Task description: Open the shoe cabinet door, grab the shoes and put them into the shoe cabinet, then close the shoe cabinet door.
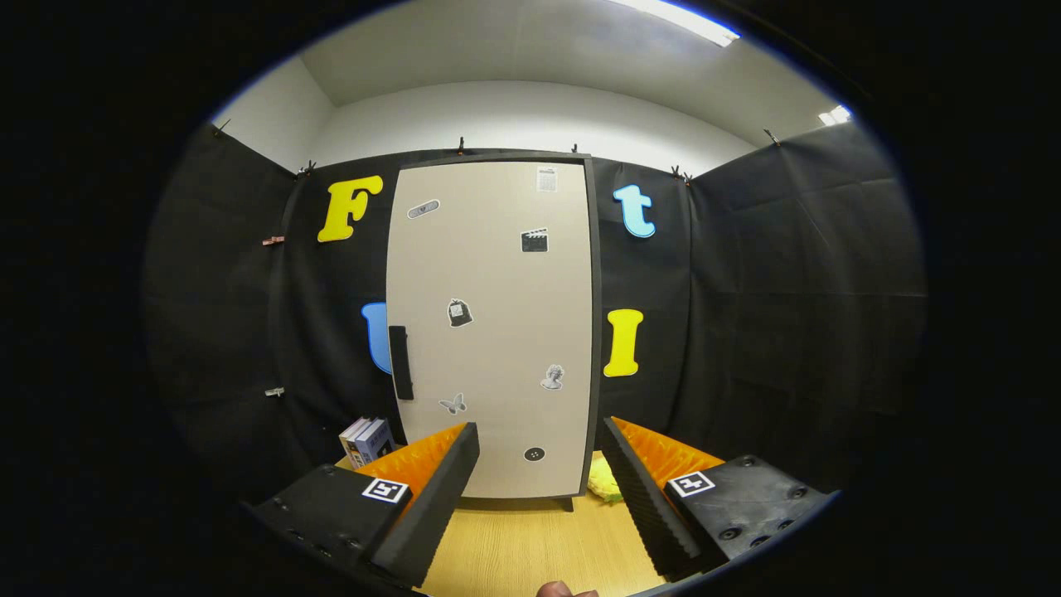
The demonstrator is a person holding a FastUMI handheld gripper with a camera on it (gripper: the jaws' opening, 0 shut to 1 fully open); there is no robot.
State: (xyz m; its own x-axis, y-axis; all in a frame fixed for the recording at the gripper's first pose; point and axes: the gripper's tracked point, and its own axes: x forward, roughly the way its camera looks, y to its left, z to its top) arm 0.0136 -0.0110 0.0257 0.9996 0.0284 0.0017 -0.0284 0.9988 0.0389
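Nearest of all, the gripper (539, 489) holds its 2 fingers spread wide with nothing between them but bare wooden tabletop (514, 547) — a stance that suits approaching or backing away, not carrying. At 6 o'clock, just under the fingers, a sliver of what looks like a fingertip (565, 589) pokes in, presumably part of the person holding the tool.

Straight ahead at 12 o'clock stands the shoe cabinet (497, 332) on the tabletop, its beige door flush in its dark frame, so it reads as closed. The door carries several small stickers, and a dark vertical handle (400, 362) sits on its left edge, at about 10 o'clock from the fingers. With the handle there, the hinges are probably on the right, so a pull would have to come from the left side.

At 1 o'clock, tucked between the cabinet's lower right corner and the right finger, a yellowish soft item (603, 482) lies on the tabletop; it may be a shoe or slipper, but too little shows to tell. At 10 o'clock, left of the cabinet, a few books (366, 440) stand upright.

A closed door with empty fingers fits 2 stages — shoes waiting to go in, or a door shut after storing them.
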